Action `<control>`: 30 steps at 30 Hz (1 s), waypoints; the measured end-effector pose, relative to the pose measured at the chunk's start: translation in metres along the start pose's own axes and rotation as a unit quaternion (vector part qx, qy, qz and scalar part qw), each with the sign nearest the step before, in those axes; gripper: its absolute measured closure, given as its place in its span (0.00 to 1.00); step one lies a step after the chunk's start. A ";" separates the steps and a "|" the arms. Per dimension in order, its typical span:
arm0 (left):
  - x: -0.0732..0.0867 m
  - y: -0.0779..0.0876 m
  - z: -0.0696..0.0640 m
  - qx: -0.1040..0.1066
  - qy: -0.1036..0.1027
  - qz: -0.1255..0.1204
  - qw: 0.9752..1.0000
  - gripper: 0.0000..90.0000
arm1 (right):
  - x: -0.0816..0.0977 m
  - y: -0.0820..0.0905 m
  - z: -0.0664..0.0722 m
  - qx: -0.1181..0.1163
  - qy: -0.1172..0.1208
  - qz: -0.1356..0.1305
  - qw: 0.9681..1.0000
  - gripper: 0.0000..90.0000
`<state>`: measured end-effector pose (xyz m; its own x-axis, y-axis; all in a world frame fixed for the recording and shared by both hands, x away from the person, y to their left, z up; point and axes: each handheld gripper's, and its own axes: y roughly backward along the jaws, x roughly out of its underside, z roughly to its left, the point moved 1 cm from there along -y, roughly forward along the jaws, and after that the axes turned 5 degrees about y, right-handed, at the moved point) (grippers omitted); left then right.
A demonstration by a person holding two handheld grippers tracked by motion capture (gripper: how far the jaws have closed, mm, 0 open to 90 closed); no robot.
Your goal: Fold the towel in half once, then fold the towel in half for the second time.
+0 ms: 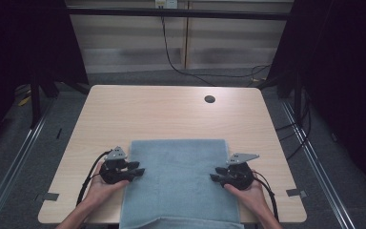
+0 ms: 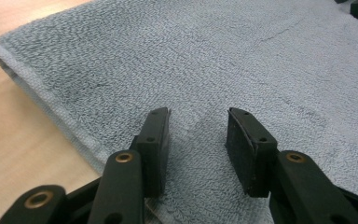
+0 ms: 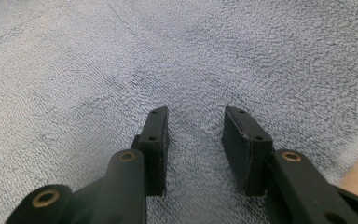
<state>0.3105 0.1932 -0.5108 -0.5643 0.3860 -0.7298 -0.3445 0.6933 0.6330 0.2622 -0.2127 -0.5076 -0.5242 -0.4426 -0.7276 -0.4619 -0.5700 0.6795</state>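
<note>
A blue-grey folded towel (image 1: pixel 178 181) lies flat on the near half of the wooden table (image 1: pixel 171 114), its front end hanging over the table's near edge. My left gripper (image 1: pixel 138 168) rests at the towel's left edge, jaws pointing inward over the cloth. My right gripper (image 1: pixel 214 173) mirrors it at the right edge. In the left gripper view the jaws (image 2: pixel 198 116) stand apart just above the towel (image 2: pixel 191 60), close to its folded hem, with no cloth pinched. In the right gripper view the gripper (image 3: pixel 196 114) is open over the towel (image 3: pixel 121 70) in the same way.
A dark round cable hole (image 1: pixel 209 99) sits in the tabletop at the far right. Bare wood stretches beyond the towel. Black cables (image 1: pixel 171 57) run over the floor behind the table, and metal rails flank both sides.
</note>
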 end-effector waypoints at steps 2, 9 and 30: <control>0.003 0.003 -0.002 0.006 0.002 0.000 1.000 0.66 | 0.003 0.003 0.005 -0.004 0.002 0.002 1.000 0.68; 0.011 0.009 -0.013 0.017 0.010 0.004 1.000 0.66 | 0.014 0.014 0.018 -0.015 -0.003 0.001 1.000 0.68; -0.040 0.007 0.006 -0.007 0.016 -0.029 0.999 0.57 | -0.020 0.019 -0.036 0.051 -0.036 -0.042 0.997 0.46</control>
<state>0.3353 0.1865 -0.4790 -0.5659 0.3254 -0.7575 -0.3882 0.7054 0.5931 0.2894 -0.2395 -0.4832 -0.5280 -0.3435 -0.7767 -0.5752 -0.5281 0.6247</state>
